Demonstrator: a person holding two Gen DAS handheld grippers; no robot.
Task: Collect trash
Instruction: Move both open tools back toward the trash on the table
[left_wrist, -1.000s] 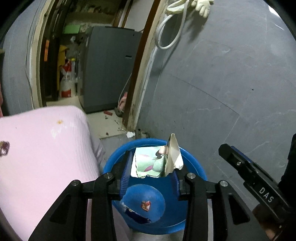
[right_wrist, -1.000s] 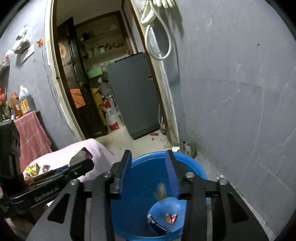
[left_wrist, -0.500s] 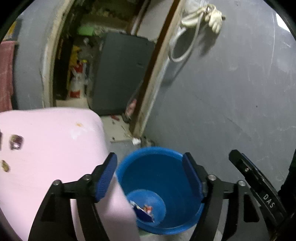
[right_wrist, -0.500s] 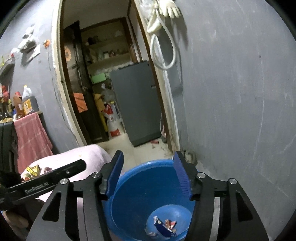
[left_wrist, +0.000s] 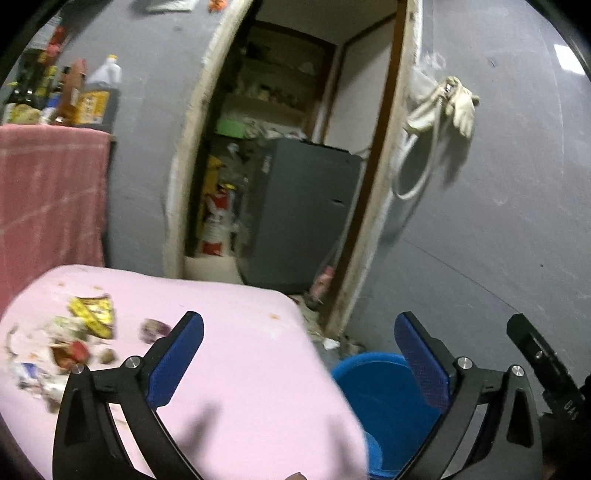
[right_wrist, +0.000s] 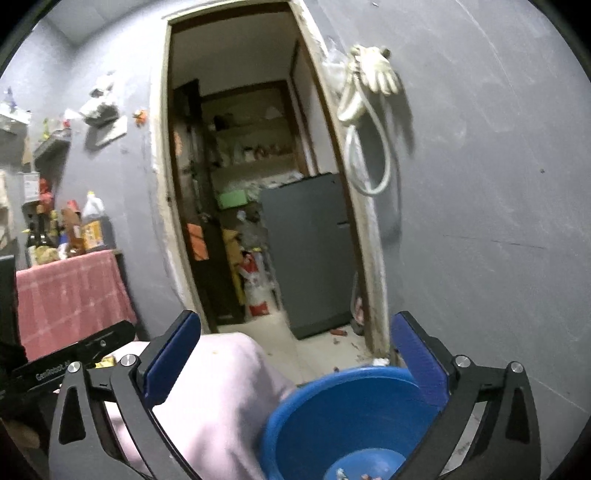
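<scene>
A blue bucket (left_wrist: 384, 402) stands on the floor beside a pink-covered table (left_wrist: 236, 376); in the right wrist view the bucket (right_wrist: 332, 421) has scraps at its bottom. Several wrappers and scraps of trash (left_wrist: 70, 339) lie at the table's left. My left gripper (left_wrist: 295, 354) is wide open and empty, above the table's edge and the bucket. My right gripper (right_wrist: 295, 354) is wide open and empty, above the bucket. The right gripper's finger (left_wrist: 543, 365) shows at the right of the left wrist view, and the left gripper's finger (right_wrist: 70, 358) at the left of the right wrist view.
A grey wall (left_wrist: 498, 221) rises right behind the bucket. A doorway (right_wrist: 258, 206) opens on a cluttered room with a grey fridge (right_wrist: 310, 251). A red cloth-covered shelf (left_wrist: 48, 199) with bottles stands at the left. Gloves and a hose (right_wrist: 369, 96) hang on the wall.
The left gripper opened and let the paper scrap fall into the bucket. Both grippers opened wider and tilted up and away from the bucket; the left one swung left over the table.
</scene>
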